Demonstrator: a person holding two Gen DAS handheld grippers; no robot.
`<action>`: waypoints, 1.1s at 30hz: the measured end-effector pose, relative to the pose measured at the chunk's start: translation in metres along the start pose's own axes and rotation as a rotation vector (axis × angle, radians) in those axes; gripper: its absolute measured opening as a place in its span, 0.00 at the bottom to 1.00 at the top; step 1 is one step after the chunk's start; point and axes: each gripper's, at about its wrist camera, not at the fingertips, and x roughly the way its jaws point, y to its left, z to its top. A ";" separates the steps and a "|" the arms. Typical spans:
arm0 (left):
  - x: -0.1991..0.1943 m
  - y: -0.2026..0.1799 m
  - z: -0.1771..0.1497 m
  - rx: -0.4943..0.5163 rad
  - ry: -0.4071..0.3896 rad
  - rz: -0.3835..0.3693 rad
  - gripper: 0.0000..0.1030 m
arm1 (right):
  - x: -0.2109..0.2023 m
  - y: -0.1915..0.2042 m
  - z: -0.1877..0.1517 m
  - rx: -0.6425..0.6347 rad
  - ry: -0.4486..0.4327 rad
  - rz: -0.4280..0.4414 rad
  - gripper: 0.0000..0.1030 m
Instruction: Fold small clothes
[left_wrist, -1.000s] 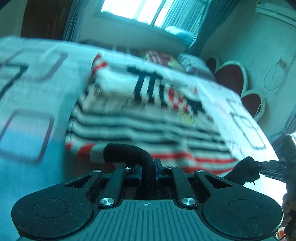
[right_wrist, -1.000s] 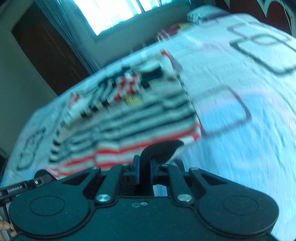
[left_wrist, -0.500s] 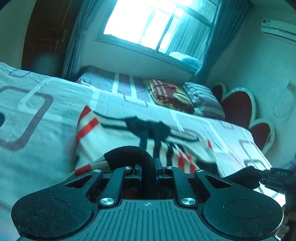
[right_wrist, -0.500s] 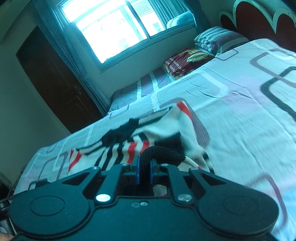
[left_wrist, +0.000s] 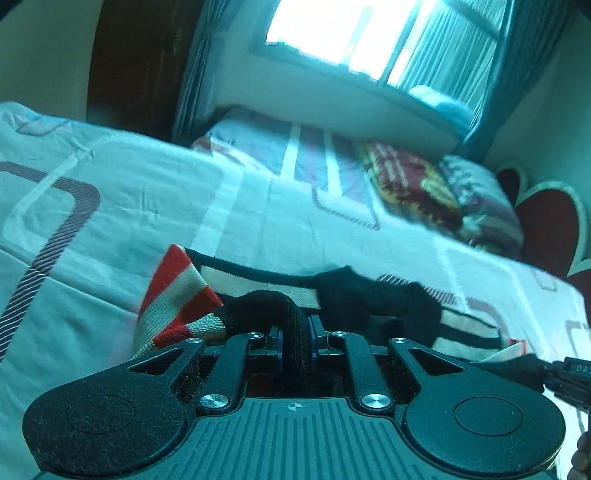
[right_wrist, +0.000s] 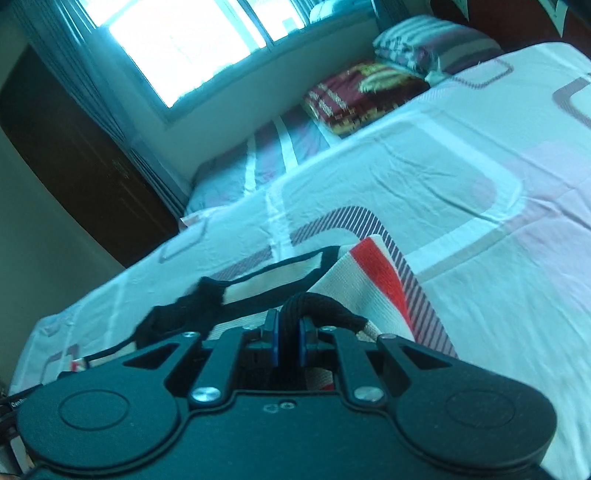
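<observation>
Bedroom scene: bed (left_wrist: 122, 192) covered by a pale sheet printed with rounded-rectangle outlines in grey hatching and pink. Bright window (left_wrist: 340, 33) on the far wall, dark curtains (left_wrist: 517, 62) at its sides, dark wooden door (left_wrist: 136, 62) to its left. At the head of the bed lie a red-and-gold patterned pillow (left_wrist: 406, 184) and a striped pillow (left_wrist: 480, 199); a headboard (left_wrist: 546, 225) with red heart-shaped panels shows at the right edge of the left wrist view.

Writing: on the other gripper's body at the right edge of the left view, letters "DAS" can be made out; the rest is cut off. In the right view, small lettering at the lower left edge is too blurred to read.

Striped sweater (left_wrist: 177, 291) (cream, red, black) lies on the sheet directly ahead of both grippers, black collar region bunched in the middle. Left gripper (left_wrist: 295, 332): jaws nearly together, pinching a black knit edge of the sweater. Right gripper (right_wrist: 288, 332): jaws likewise narrow, clamped on a black ribbed edge, red-striped corner just beside it.
</observation>
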 end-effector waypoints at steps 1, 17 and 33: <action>0.004 0.000 0.003 -0.004 0.008 0.007 0.13 | 0.006 0.001 0.001 -0.005 0.006 -0.007 0.11; -0.007 0.020 0.000 0.035 -0.024 0.123 1.00 | -0.004 0.003 0.017 -0.080 -0.093 -0.069 0.62; -0.032 0.053 -0.067 -0.008 0.033 0.148 0.48 | 0.014 0.009 -0.022 -0.343 -0.018 -0.224 0.20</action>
